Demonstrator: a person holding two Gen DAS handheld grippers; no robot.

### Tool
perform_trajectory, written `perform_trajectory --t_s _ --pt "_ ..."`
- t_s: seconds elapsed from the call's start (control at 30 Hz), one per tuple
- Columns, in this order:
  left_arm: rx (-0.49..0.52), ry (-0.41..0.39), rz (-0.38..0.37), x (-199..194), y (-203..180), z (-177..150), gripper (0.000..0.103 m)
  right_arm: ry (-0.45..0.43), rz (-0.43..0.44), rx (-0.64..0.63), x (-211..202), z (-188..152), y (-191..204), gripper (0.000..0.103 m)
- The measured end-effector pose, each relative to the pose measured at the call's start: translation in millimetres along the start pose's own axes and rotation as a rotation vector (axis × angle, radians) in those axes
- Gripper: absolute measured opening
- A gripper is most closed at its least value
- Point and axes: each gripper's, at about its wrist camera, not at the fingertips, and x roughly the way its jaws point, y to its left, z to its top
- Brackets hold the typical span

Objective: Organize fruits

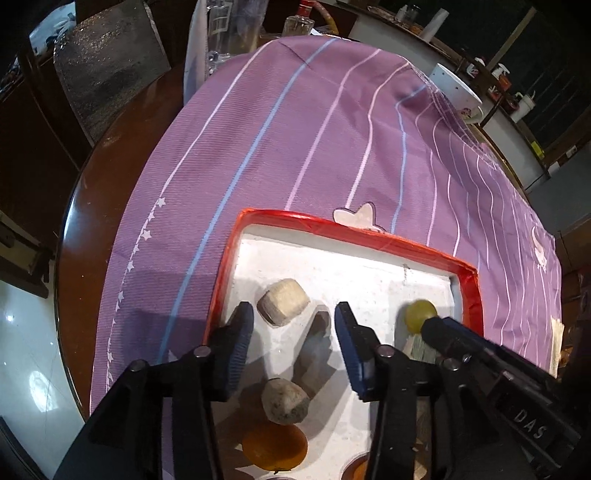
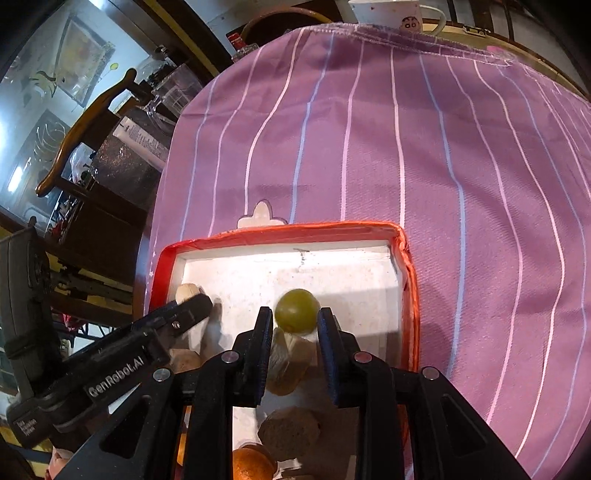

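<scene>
A white tray with a red rim (image 1: 343, 230) (image 2: 288, 230) lies on a purple striped cloth. In it are a green round fruit (image 1: 419, 314) (image 2: 297, 310), a pale blocky fruit (image 1: 283, 302), a grey-brown one (image 1: 285, 400), a brown one (image 2: 290, 430) and oranges (image 1: 275, 448) (image 2: 253, 465). My left gripper (image 1: 295, 321) is open above the tray, the pale blocky fruit just ahead of its left finger. My right gripper (image 2: 293, 325) is open, its fingertips on either side of the green fruit's near edge, above a pale fruit (image 2: 286, 363).
A white mug (image 1: 456, 92) (image 2: 391, 11) stands at the cloth's far edge. Bottles and clear containers (image 1: 236, 29) stand at the back. A wooden chair (image 2: 85, 125) is at the left. The round brown table edge (image 1: 74, 229) curves on the left.
</scene>
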Motion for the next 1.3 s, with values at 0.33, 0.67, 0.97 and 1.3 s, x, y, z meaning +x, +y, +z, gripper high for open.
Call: perform_trajectory --t_s 0.33,0.67,0.97,1.3 --pt "-0.004 -0.062 0.001 -36 -3 -12 0.057 -0.048 0.013 0.002 -38 -14 -3 0.034" --pt "0.034 -0.43 0.276 -144 -40 -93 0.077 -0.101 0.053 -0.004 -108 -78 -20 0.035" --pt "0.113 -0.831 0.388 -246 -119 -176 0.103 -0.168 0.054 -0.073 -163 -130 -31 0.035" --pt "0.113 -0.904 0.356 -284 -166 -215 0.103 -0.182 0.052 -0.165 -203 -166 -46 0.036"
